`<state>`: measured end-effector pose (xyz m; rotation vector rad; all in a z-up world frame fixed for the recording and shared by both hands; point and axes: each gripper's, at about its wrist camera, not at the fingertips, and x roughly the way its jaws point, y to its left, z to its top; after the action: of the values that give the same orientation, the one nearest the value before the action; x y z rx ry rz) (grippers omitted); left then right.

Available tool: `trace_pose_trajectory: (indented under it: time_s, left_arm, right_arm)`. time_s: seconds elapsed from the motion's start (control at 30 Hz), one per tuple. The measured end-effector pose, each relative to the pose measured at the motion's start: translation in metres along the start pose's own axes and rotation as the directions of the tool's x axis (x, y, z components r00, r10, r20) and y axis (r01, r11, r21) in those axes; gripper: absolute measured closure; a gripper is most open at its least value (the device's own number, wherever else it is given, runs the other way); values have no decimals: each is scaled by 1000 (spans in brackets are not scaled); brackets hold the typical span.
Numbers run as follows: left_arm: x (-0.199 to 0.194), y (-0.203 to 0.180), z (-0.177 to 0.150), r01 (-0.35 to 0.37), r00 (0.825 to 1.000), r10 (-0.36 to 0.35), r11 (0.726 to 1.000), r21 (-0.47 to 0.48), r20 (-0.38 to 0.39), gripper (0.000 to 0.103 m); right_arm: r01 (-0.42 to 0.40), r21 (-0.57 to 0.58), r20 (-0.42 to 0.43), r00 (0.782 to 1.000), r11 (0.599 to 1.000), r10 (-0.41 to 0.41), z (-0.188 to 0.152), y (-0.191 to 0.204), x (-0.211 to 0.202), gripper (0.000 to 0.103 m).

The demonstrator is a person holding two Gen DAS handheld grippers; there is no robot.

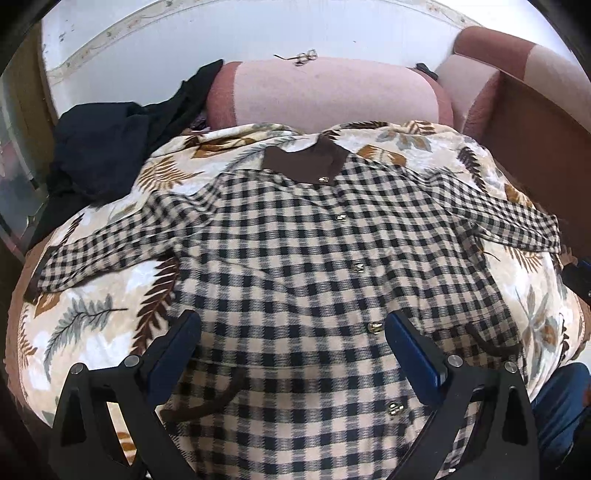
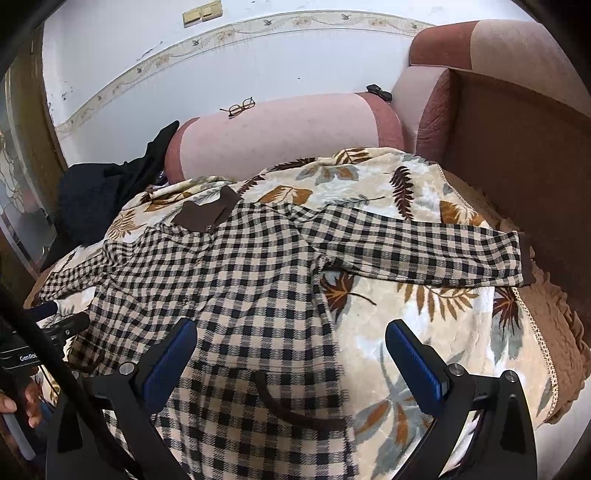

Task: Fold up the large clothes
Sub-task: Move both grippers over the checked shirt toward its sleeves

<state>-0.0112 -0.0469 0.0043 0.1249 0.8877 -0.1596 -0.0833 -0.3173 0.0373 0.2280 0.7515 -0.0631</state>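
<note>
1. Leaf-print cream blanket (image 2: 424, 306) covers the sofa seat; a bare strip shows to the right of the garment.
2. Black-and-beige checked button-front garment (image 1: 295, 258) lies flat on it, sleeves spread.
3. Left gripper (image 1: 293, 332) hovers over the lower front, jaws wide, empty.
4. Right gripper (image 2: 291, 339) hovers over the right hem edge, wide, empty.

A lived-in home sitting room, with a sofa used as the work surface.

A pink and reddish-brown upholstered sofa (image 2: 491, 122) with a rounded bolster armrest (image 2: 280, 136) stands against a white wall with a floral border strip (image 2: 236, 31). A leaf-patterned plush blanket (image 2: 417, 306) covers the seat. Eyeglasses (image 2: 239, 106) rest on the bolster, dark clothes (image 2: 99, 195) are heaped beside it, and a light switch plate (image 2: 203, 13) sits on the wall.
</note>
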Motion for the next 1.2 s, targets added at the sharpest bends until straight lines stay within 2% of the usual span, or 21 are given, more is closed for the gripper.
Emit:
trace_pose_trajectory:
  time_s: [0.27, 0.63, 1.2]
  left_arm:
    - [16, -42, 5, 17, 1000, -15, 997, 69, -21, 3]
    - [17, -68, 15, 18, 1000, -17, 995, 94, -8, 4]
    - [11, -57, 19, -1, 1000, 1, 998, 61, 15, 4]
  right_arm:
    - [39, 30, -15, 999, 999, -38, 0, -33, 3, 0]
    - [33, 60, -21, 999, 998, -32, 2, -48, 10, 0]
    - [12, 29, -9, 1000, 1000, -11, 9, -33, 9, 0]
